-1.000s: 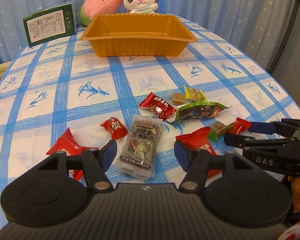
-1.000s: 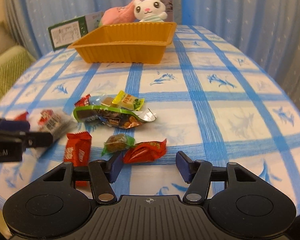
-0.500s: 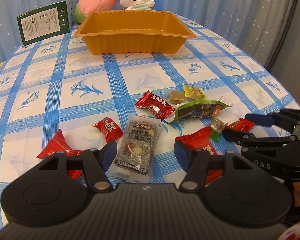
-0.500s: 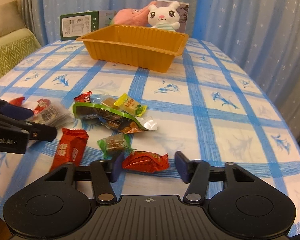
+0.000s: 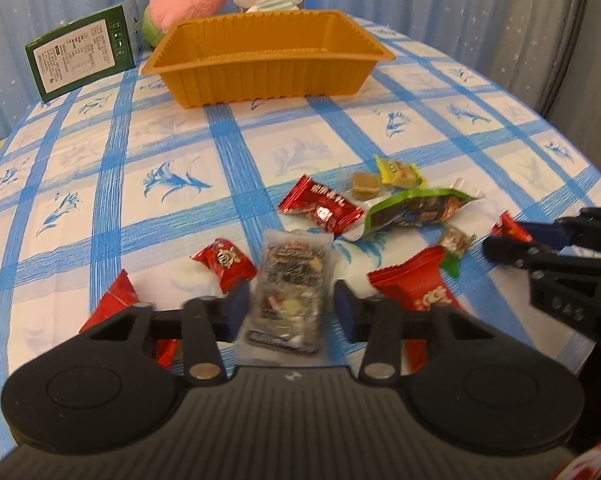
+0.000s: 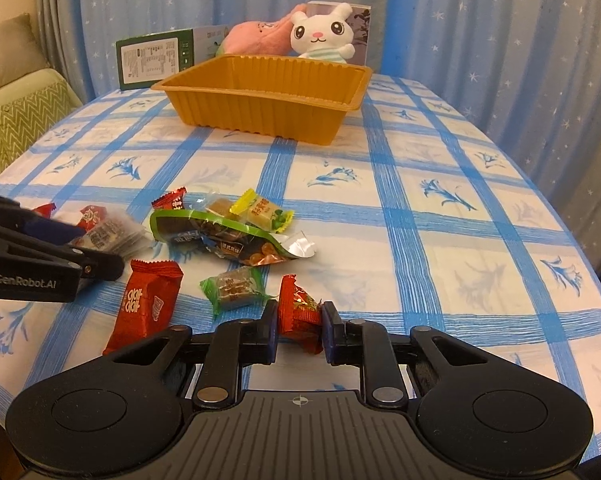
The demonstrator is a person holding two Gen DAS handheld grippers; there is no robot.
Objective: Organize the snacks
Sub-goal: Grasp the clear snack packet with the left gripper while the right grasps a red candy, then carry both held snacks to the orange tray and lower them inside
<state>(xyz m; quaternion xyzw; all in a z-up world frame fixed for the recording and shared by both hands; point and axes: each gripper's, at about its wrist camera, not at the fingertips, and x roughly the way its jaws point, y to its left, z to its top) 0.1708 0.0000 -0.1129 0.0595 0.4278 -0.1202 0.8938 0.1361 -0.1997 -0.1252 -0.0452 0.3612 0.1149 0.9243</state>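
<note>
Orange and empty, the snack tray [image 6: 268, 116] is seen far ahead of both tongs, while a red candy [image 6: 299, 316] is clamped in the right tongs [image 6: 299, 330] and the left tongs [image 5: 288, 312] are closing around a clear nut packet [image 5: 290, 288].

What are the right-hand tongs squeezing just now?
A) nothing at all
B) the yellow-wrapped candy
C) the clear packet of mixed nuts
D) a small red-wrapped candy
D: in the right wrist view, the right tongs have both blue pads pressed against a small red-wrapped candy, held just above the blue-checked tablecloth.
</note>
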